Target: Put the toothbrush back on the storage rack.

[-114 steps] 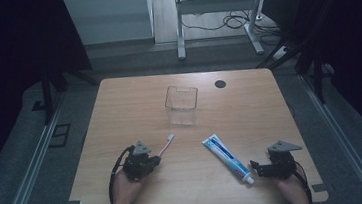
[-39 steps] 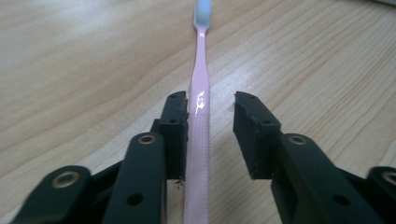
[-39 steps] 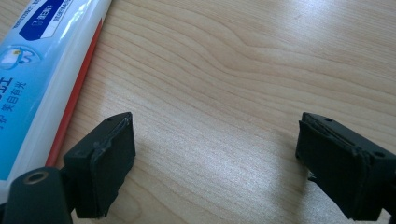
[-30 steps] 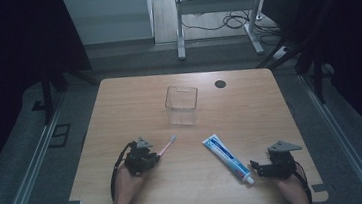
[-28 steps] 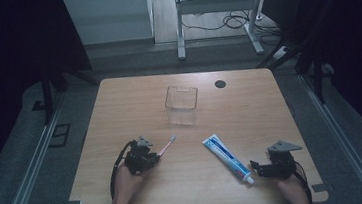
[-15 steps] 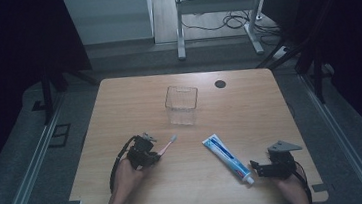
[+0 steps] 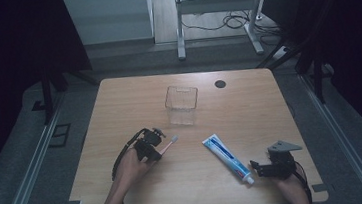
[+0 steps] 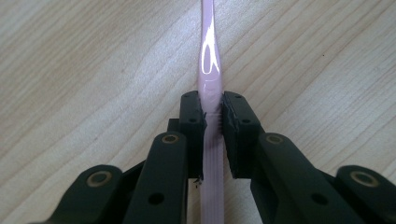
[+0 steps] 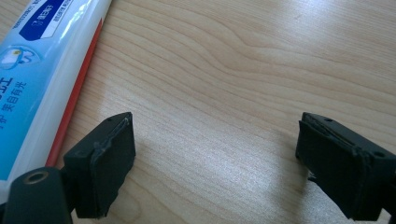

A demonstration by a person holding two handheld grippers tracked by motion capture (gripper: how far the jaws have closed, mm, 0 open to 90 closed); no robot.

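Left gripper (image 7: 158, 140): held in the person's left hand (image 7: 131, 164) over the left front part of the counter (image 7: 249, 105); jaws closed on the toothbrush handle.
Left jaws, close view: the left gripper (image 8: 213, 114) has both pads pressed against the sides of the pink handle, which runs straight up the middle between them.
Toothbrush (image 7: 169, 143): pink handle, pale head; the head points away from the left gripper toward the container. In the left gripper view the toothbrush (image 8: 208, 60) extends forward over the wood grain; whether it rests on the counter or is lifted off it cannot be told.
Right gripper (image 7: 255, 167): held at the right front edge of the counter, just beside the cap end of the tube.
Right jaws, close view: the right gripper (image 9: 215, 163) stands spread wide, with bare wood between the pads and nothing gripped.
Toothpaste tube (image 7: 227, 158): lies flat and diagonal on the counter, white cap toward the front edge; blue and white with a red stripe. In the right gripper view the toothpaste tube (image 9: 32, 70) lies just outside one jaw.
Container (image 7: 182, 104): clear, open-topped, rectangular; stands upright near the counter's middle, beyond the toothbrush head and apart from it.
Dark round disc (image 7: 220, 84): set in the counter's far part, to the right of the container.
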